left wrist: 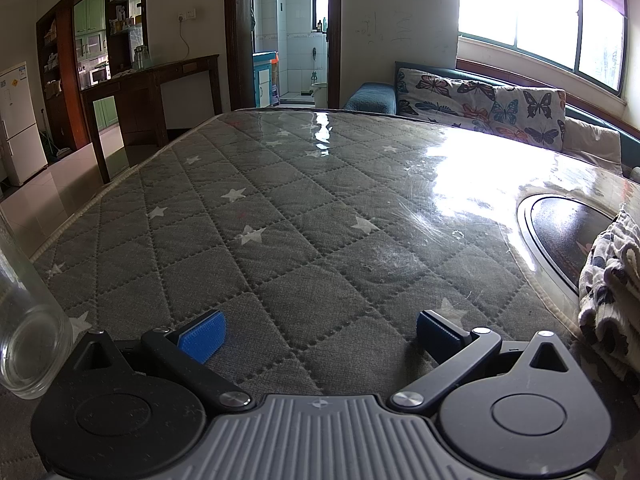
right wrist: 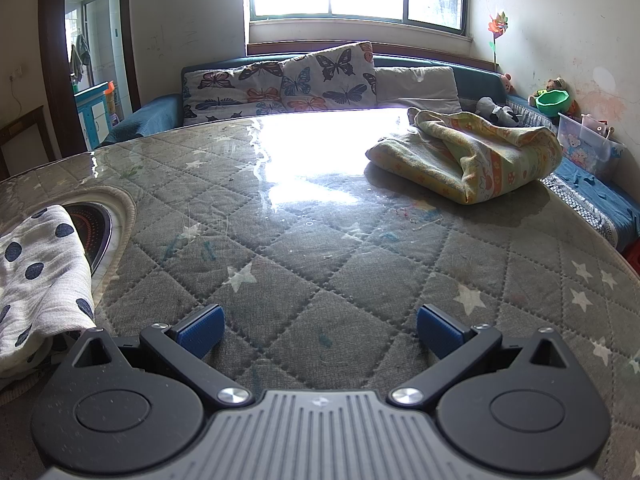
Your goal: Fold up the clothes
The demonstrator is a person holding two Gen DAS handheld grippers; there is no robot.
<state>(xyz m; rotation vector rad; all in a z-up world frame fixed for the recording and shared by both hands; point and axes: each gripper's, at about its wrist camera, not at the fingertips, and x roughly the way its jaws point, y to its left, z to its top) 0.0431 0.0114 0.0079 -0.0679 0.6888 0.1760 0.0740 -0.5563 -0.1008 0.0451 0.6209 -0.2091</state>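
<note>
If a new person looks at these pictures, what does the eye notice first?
First, the window glare on the glossy star-quilted table cover. Next, the crumpled yellow blanket at its far right, and the polka-dot cloth at the left, partly over a round cooktop. Both grippers, left and right, are open and hold nothing.

No text can be read in either view. The fridge (left wrist: 16, 120) carries stickers, and the boxes on the shelf (left wrist: 126, 4) carry printing, all too small to make out. Faint scribbles mark the wall (left wrist: 384, 28) beside the window. The storage box (right wrist: 588, 148) shows a cartoon bear picture only.
</note>
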